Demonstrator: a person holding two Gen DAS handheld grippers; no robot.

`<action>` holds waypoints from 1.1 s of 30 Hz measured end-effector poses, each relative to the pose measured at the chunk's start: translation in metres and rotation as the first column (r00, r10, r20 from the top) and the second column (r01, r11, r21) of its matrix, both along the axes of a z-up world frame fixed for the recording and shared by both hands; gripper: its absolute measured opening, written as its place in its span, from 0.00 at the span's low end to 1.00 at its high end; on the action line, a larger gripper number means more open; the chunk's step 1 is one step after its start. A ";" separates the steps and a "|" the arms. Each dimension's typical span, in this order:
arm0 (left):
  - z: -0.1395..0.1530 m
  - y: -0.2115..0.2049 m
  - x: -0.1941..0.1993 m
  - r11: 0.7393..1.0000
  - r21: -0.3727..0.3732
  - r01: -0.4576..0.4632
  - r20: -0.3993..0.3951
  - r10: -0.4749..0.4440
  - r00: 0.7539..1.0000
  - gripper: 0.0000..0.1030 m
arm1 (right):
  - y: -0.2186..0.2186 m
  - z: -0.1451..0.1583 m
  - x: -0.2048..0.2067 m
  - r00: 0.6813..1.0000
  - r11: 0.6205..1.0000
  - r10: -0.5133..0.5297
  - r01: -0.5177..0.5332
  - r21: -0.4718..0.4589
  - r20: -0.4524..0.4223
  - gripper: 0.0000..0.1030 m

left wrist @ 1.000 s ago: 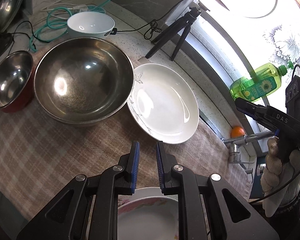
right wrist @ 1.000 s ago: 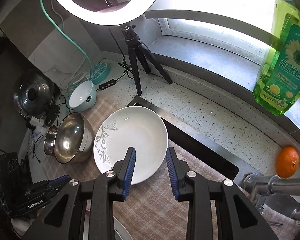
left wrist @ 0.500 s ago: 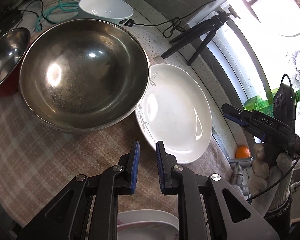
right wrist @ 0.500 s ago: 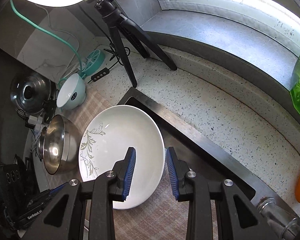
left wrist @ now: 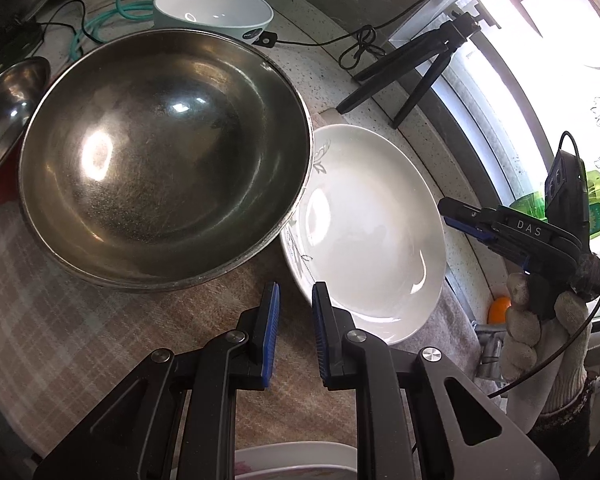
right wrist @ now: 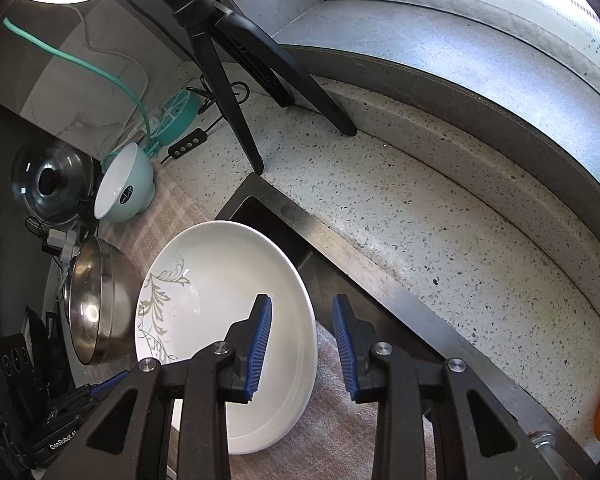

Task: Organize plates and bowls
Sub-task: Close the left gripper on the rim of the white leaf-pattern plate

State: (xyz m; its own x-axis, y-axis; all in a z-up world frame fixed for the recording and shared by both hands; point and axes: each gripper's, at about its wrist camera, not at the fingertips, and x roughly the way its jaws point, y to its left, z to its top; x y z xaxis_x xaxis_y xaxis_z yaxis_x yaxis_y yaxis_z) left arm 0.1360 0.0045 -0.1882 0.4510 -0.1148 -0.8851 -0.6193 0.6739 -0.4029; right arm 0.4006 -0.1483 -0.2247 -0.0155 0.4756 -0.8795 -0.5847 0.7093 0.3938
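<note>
Hovering over the near rim of the white plate (right wrist: 228,300), the right gripper (right wrist: 302,340) has its blue fingers (right wrist: 260,344) parted with a moderate gap and nothing between them; one finger sits over the plate's inner surface, the other beyond the rim above the checked cloth (right wrist: 340,428). Whether the finger touches the plate is hard to tell from this angle. The plate, with a grey leaf pattern on one side, lies on the cloth on the tabletop (right wrist: 400,248), next to the dark sink opening. The large steel bowl (left wrist: 164,160) stands just beside it, its rim overlapping the plate's edge in the left wrist view. A smaller steel bowl (left wrist: 8,112) sits at the left, and a white-and-mint bowl (left wrist: 214,10) stands farther back near a tripod (right wrist: 236,60). The left gripper (left wrist: 294,334) hangs above the cloth near the plate's edge, fingers close together and empty. Another plate's rim (left wrist: 296,458) shows below it.
</note>
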 end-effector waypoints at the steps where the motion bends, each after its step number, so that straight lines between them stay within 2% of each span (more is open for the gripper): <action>1: -0.002 0.001 0.001 1.000 -0.004 -0.002 -0.004 0.002 1.000 0.15 | 0.001 -0.001 0.001 1.000 1.000 0.003 -0.003 -0.001 -0.002 0.28; 9: -0.005 0.007 0.009 1.000 -0.004 0.000 -0.008 0.000 1.000 0.15 | 0.007 -0.009 0.006 1.000 1.000 0.009 -0.009 0.002 -0.018 0.26; 15: -0.006 0.008 0.011 1.000 -0.006 0.005 -0.009 -0.005 1.000 0.15 | 0.009 -0.012 0.006 0.999 1.000 0.023 -0.023 0.007 -0.036 0.11; 17: -0.007 0.008 0.012 1.000 -0.012 0.007 -0.009 -0.007 1.000 0.15 | 0.010 -0.011 0.006 0.999 1.000 0.025 -0.024 0.002 -0.028 0.10; 26: -0.005 0.007 0.017 1.000 0.013 0.020 -0.003 -0.020 1.000 0.14 | 0.011 -0.011 0.006 0.999 0.999 0.035 -0.035 -0.013 -0.014 0.07; 33: -0.004 0.006 0.015 0.999 0.033 0.027 0.000 -0.027 1.000 0.10 | 0.011 -0.010 0.005 0.999 0.999 0.038 -0.038 -0.022 -0.004 0.07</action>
State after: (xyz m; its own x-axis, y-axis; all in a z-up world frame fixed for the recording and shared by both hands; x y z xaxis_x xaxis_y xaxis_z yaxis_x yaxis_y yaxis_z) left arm 0.1511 0.0106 -0.1924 0.4487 -0.0974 -0.8884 -0.6002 0.7037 -0.3803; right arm 0.4052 -0.1369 -0.2351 -0.0360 0.4549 -0.8898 -0.6100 0.6953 0.3802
